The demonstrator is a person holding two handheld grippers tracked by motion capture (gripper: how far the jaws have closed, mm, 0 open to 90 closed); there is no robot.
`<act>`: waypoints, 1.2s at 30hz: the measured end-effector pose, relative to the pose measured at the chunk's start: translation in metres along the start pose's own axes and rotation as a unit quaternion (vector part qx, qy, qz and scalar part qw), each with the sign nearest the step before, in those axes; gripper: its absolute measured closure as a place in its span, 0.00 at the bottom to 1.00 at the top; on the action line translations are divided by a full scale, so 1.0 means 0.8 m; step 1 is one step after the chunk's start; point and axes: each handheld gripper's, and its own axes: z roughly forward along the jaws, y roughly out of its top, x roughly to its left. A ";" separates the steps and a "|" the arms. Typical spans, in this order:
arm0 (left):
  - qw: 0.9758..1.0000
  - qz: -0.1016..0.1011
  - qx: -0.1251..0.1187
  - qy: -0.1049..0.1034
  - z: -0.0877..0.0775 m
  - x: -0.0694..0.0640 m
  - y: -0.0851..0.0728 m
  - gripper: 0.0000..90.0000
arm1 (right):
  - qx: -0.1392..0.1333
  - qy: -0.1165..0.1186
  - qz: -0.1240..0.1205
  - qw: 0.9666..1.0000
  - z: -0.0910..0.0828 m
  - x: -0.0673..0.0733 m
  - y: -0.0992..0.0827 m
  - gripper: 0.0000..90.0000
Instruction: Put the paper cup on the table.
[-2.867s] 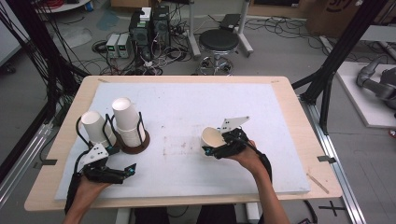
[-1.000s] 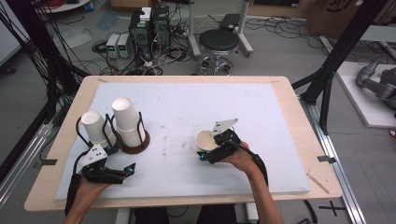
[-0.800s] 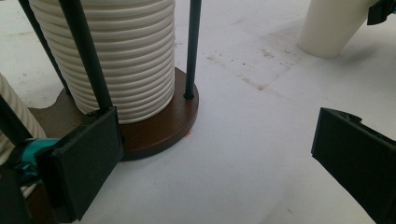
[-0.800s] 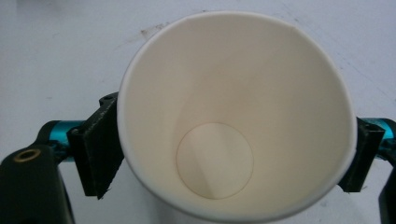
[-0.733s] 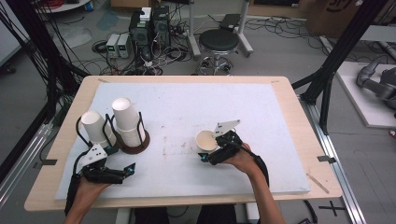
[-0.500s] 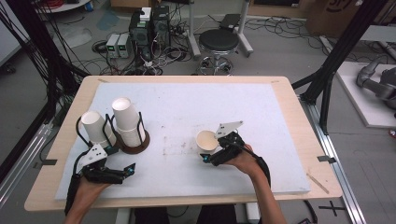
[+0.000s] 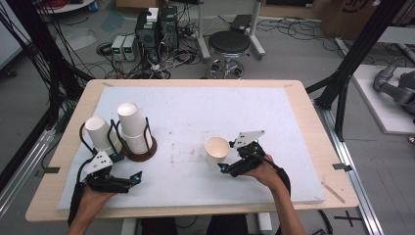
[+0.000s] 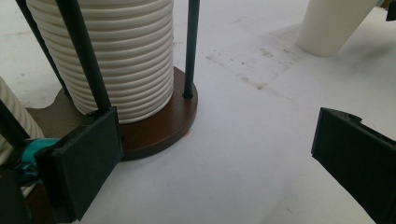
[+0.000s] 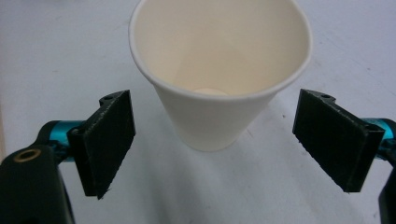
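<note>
Standing upright mid-table, paper cup (image 9: 219, 74) sits between spread jaws of right gripper (image 9: 212, 140), untouched; left gripper (image 8: 219, 158) gapes wide near table's left edge beside cup holder (image 8: 159, 126).

Left gripper view: stack of cups (image 8: 123, 56) cut off at the top edge — its height and top cup are out of the picture. Second stack (image 8: 14, 119) at the left edge shows as a sliver behind a black rod (image 8: 86, 51). Wooden base (image 8: 159, 126) partly hidden behind the near jaw. Paper cup (image 8: 334, 23) at far right is cropped — rim out of frame.

Right gripper view: both jaws run off the bottom corners.

High view: right gripper (image 7: 226, 169) jaw tips too small to judge against the cup wall. Left forearm cut off by the bottom edge. Table (image 7: 195, 84) legs hidden under its top.
</note>
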 end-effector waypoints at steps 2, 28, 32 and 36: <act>1.000 0.000 0.000 0.000 0.000 0.000 0.000 0.02 | -0.001 -0.002 0.003 1.000 -0.002 0.000 -0.001 0.15; 1.000 0.000 -0.002 0.001 0.000 0.000 0.000 0.02 | -0.039 -0.042 0.035 0.998 -0.045 -0.005 -0.036 0.15; 1.000 0.001 -0.001 0.002 0.000 -0.001 0.000 0.02 | -0.043 -0.061 0.048 0.996 -0.051 -0.005 -0.045 0.15; 1.000 0.001 -0.002 0.002 -0.001 -0.001 0.000 0.02 | -0.054 -0.084 0.063 0.993 -0.053 -0.005 -0.055 0.15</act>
